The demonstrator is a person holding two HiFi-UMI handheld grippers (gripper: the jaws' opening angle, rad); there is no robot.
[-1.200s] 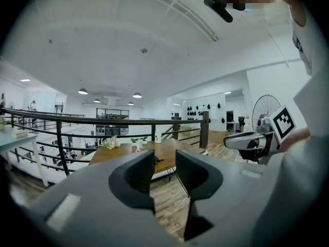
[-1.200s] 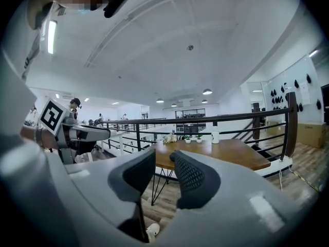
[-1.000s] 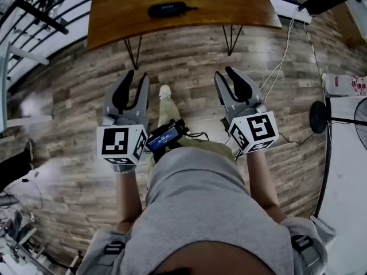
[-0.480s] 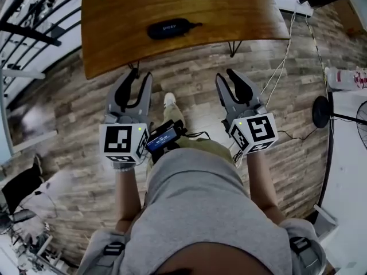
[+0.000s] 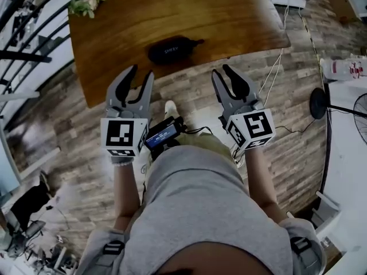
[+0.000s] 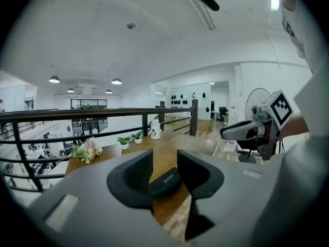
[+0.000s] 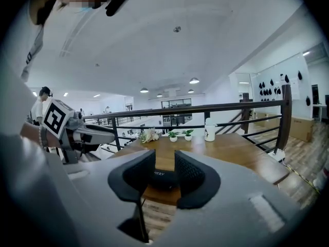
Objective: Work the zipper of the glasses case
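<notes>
A black zippered glasses case (image 5: pixel 170 50) lies closed on the wooden table (image 5: pixel 229 16), near its front edge. My left gripper (image 5: pixel 141 71) hangs in the air short of the case, fingertips at the table's edge; its jaws are opening with nothing between them. My right gripper (image 5: pixel 222 70) is level with it to the right, open and empty. In the left gripper view the case (image 6: pixel 167 181) shows past the jaws, and the right gripper (image 6: pixel 247 131) is off to the side. In the right gripper view the case (image 7: pixel 162 176) also lies beyond the open jaws.
A bunch of flowers (image 5: pixel 87 2) lies at the table's far left corner. A white bottle (image 6: pixel 155 129) and small potted plants (image 6: pixel 129 139) stand at the table's back by a black railing (image 6: pixel 103 115). A standing fan (image 5: pixel 338 116) and cables (image 5: pixel 281 62) are on the floor at right.
The table and the case have come closer and lower in view as the person moved toward them. Both grippers now reach the table's front edge, and the left jaws stand slightly wider.
</notes>
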